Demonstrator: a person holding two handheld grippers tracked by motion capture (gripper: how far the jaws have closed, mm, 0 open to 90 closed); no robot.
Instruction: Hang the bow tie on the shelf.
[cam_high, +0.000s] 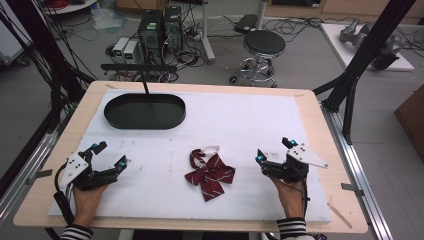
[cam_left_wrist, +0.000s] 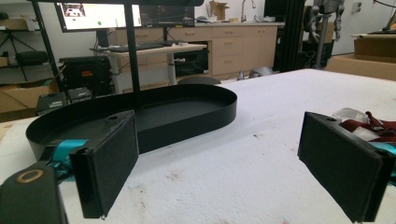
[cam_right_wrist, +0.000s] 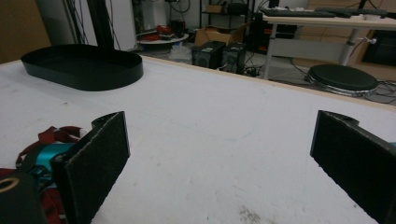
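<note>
- The tabletop (cam_high: 310, 107), pale wood at its edges, carried a white foam sheet (cam_high: 240, 120) that covered nearly all of it; the sheet showed small brown specks in both gripper views.
- A black oval tray (cam_high: 144, 111) with a low wall sat on the sheet toward 11 o'clock, and a thin black post rose from beside its far rim. In the left gripper view the tray (cam_left_wrist: 187, 114) lay just ahead of the jaws; in the right gripper view it (cam_right_wrist: 84, 65) lay well off at 10 o'clock.
- The left gripper (cam_high: 109, 154) rested at 8 o'clock on the sheet, held by the person's left hand (cam_high: 89, 197), its jaws spread wide with only bare sheet between them.
- The right gripper (cam_high: 273, 149) rested at 4 o'clock, held by the right hand (cam_high: 290, 192), its jaws likewise well apart and gripping nothing.
- A dark red bow tie (cam_high: 210, 174) with thin white stripes and a pale strap lay flat on the sheet near 6 o'clock, between the two grippers and touching neither.
- Striped sleeves showed at both wrists.
- No brand, label or writing could be read; a lit monitor (cam_left_wrist: 98, 14) in the left gripper view was too blurred to make out.
</note>
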